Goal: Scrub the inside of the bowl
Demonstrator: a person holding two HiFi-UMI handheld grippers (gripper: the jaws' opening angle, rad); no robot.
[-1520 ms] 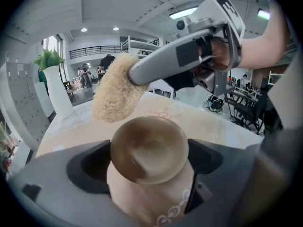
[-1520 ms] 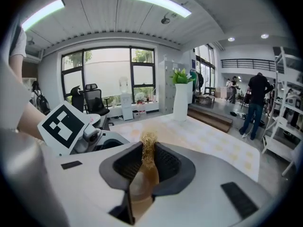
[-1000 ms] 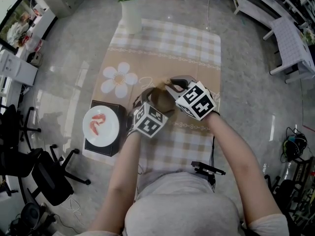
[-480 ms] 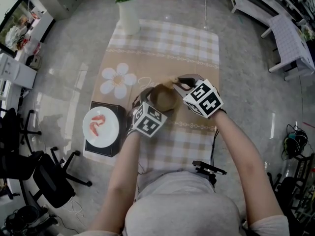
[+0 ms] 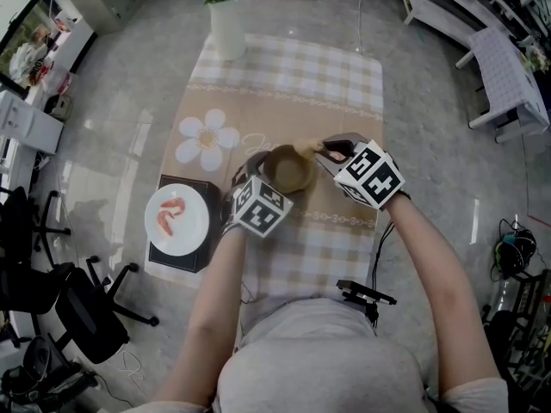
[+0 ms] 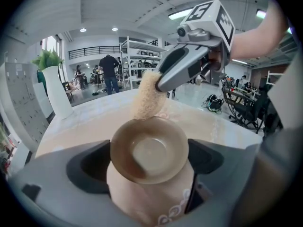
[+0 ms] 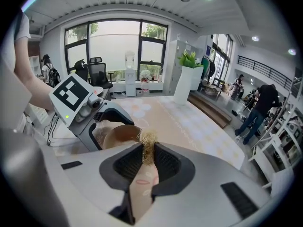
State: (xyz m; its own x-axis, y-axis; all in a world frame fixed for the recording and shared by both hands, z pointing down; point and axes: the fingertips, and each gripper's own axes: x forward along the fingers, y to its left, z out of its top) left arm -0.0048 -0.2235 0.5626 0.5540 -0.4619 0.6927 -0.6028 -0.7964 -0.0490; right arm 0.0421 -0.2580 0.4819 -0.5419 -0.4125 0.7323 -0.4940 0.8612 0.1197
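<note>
Centrally, over the bench [image 5: 293,67], the left tool [image 6: 147,162] grips a brown bowl [image 6: 149,148] between widely spread jaws, one at each side of it. The bowl is held clear of the checked cloth [image 5: 258,256] and tilted, its hollow facing the left gripper view. The right tool [image 7: 148,162] has narrow jaws pinched on a tan fibrous scrubber [image 7: 148,143]. In the left gripper view the scrubber's lower end meets the bowl's far rim. In the head view the bowl [image 5: 288,169] sits between the two tools, with the scrubber [image 5: 306,149] at its upper right edge. A white plate [image 5: 176,218] rests on a black box at left. A white vase [image 5: 229,26] stands at the bench's far end.
</note>
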